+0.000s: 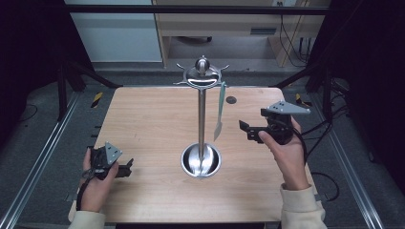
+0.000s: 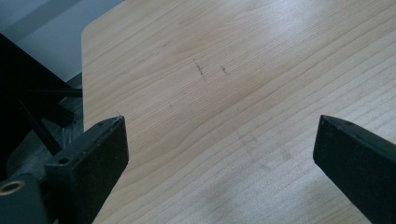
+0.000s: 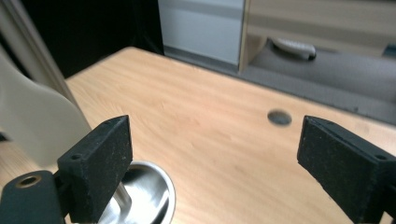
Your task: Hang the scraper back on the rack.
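The pale spatula (image 1: 220, 112) hangs by its handle from a hook on the crown of the metal rack (image 1: 202, 76), blade down, free of the surface (image 1: 143, 124), with the rack's round steel base (image 1: 201, 161) below and to one side. It dangles just ahead of the right tool (image 1: 249, 130), off its tips and not touching them. That tool's jaws stand wide apart with nothing between them; in the right gripper view the spatula's blade (image 3: 32, 121) sits beyond the near jaw. I'd judge the hanging is done, and the hand holds clear so the spatula can swing freely. The left tool (image 1: 128, 169) rests low at the near edge, well away from the rack, jaws wide and empty, apparently just waiting.
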